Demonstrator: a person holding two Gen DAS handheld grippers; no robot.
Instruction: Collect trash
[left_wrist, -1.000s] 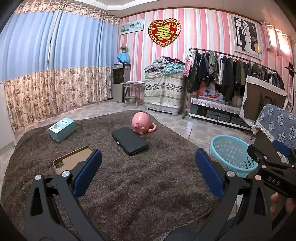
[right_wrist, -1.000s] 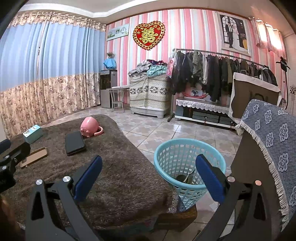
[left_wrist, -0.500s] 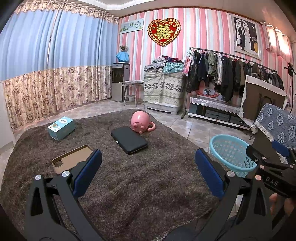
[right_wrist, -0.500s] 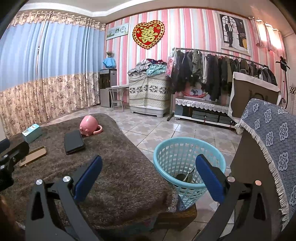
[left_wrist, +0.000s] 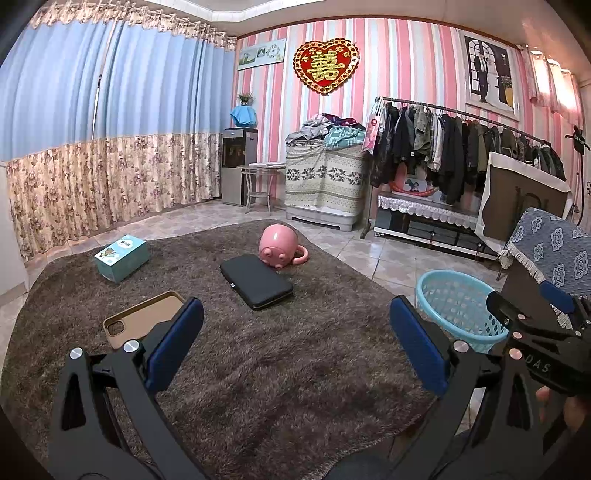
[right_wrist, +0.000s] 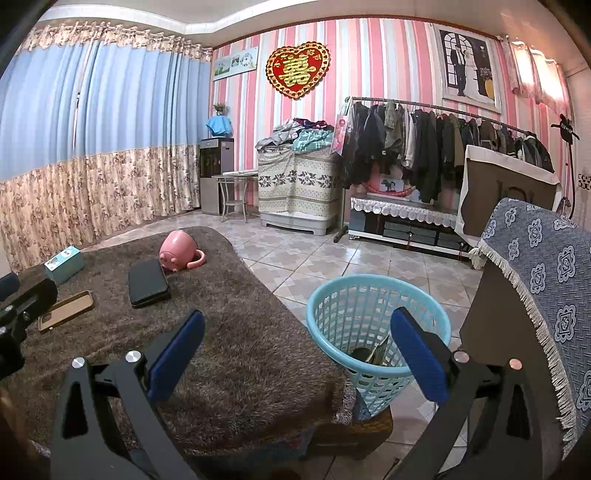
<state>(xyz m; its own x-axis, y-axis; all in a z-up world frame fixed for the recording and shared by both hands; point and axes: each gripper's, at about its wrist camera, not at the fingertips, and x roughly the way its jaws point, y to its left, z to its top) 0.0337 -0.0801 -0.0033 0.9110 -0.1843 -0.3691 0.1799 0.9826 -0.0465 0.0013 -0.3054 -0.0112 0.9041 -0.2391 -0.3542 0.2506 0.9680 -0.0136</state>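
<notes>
A light blue plastic basket (right_wrist: 343, 306) stands beside the right end of the brown shaggy-covered table (right_wrist: 240, 354); dark items lie at its bottom (right_wrist: 369, 356). It also shows in the left wrist view (left_wrist: 452, 295). My right gripper (right_wrist: 297, 349) is open and empty, above the table's right end and the basket. My left gripper (left_wrist: 295, 341) is open and empty over the table's near part. The right gripper's body shows in the left wrist view (left_wrist: 532, 332).
On the table lie a pink pig mug on its side (left_wrist: 279, 249), a black flat case (left_wrist: 256, 280), a tan phone case (left_wrist: 142, 319) and a teal box (left_wrist: 122, 256). A chair with a blue patterned cover (right_wrist: 546, 280) stands right of the basket. Tiled floor lies beyond.
Both views have shifted very slightly; both grippers stay open and empty. Nothing on the table has moved.
</notes>
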